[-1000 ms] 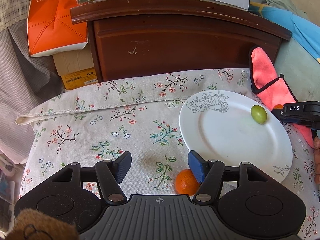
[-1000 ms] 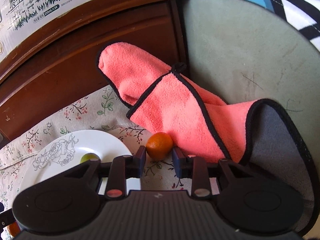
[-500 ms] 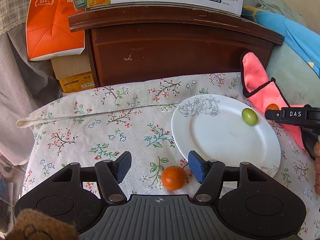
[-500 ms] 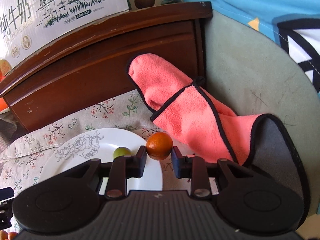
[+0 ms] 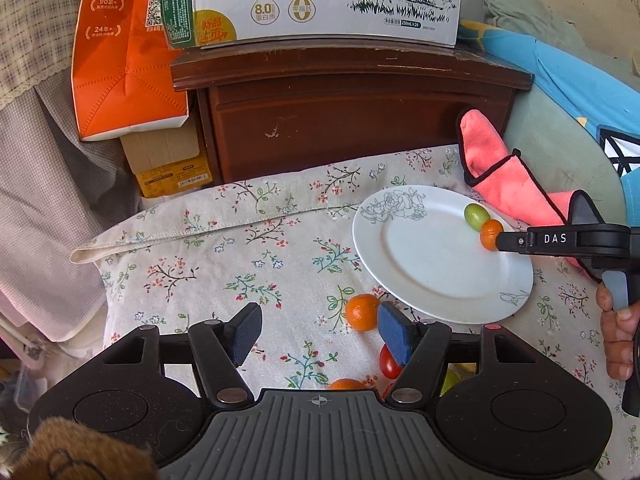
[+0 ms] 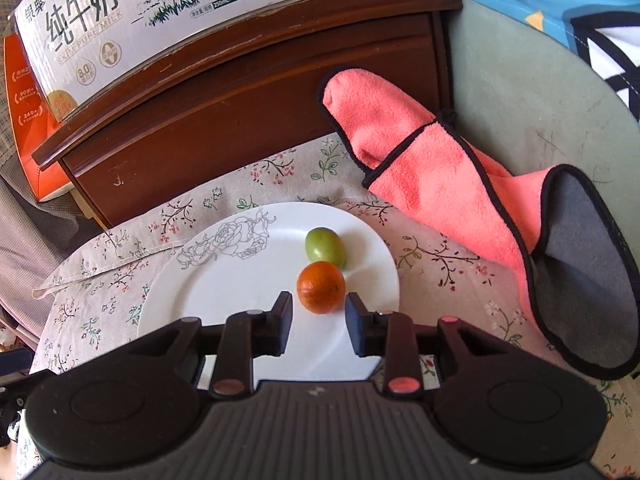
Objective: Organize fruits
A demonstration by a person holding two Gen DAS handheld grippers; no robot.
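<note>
Here the right gripper (image 6: 318, 322), fingers spread, flanks a small orange citrus fruit (image 6: 321, 287) on the white rose-printed plate (image 6: 224, 300); the left gripper (image 5: 318, 330) hangs parted, empty.

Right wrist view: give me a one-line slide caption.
Open right claw behind a small orange lying beside a green fruit on the white plate.

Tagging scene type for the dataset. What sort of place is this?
Likely a bedroom in a home: a dark wooden nightstand with a skim milk carton box on top, a floral cloth over a soft surface, and blue bedding beside it.
</note>
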